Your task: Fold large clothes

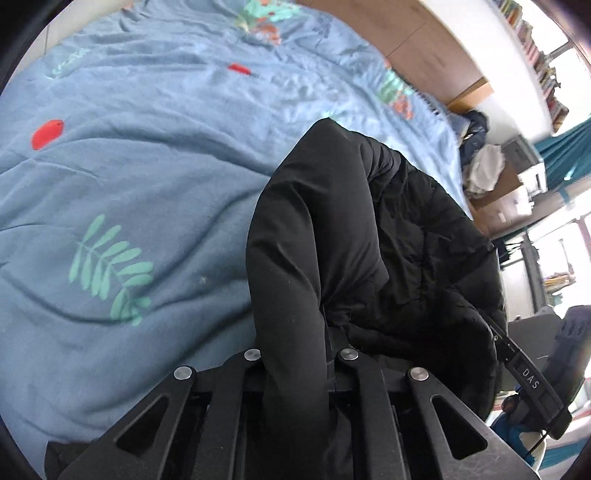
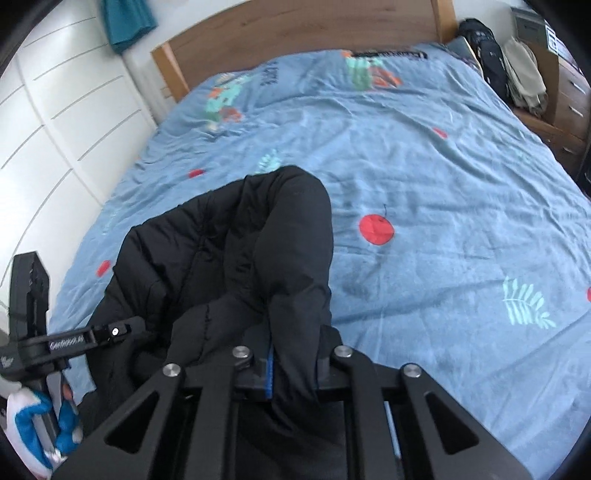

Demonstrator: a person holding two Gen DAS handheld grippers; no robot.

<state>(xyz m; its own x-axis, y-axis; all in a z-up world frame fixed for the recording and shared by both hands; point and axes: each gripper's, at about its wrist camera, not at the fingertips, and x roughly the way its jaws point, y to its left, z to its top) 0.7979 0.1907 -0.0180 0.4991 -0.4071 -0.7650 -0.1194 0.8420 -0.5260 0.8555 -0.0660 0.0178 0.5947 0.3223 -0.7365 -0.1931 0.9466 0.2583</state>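
Note:
A black padded jacket hangs bunched over the near part of a bed covered by a blue quilt. My left gripper is shut on a thick fold of the jacket, and the cloth hides its fingertips. In the right wrist view the same jacket rises in a hump, and my right gripper is shut on another fold of it. The left gripper shows at the left edge of that view, and the right one at the right edge of the left wrist view, both at the jacket's near edge.
The blue quilt with red and green prints stretches to a wooden headboard. White drawers stand left of the bed. Clothes are piled on a wooden stand at the far right. A blue-and-white glove holds the left tool.

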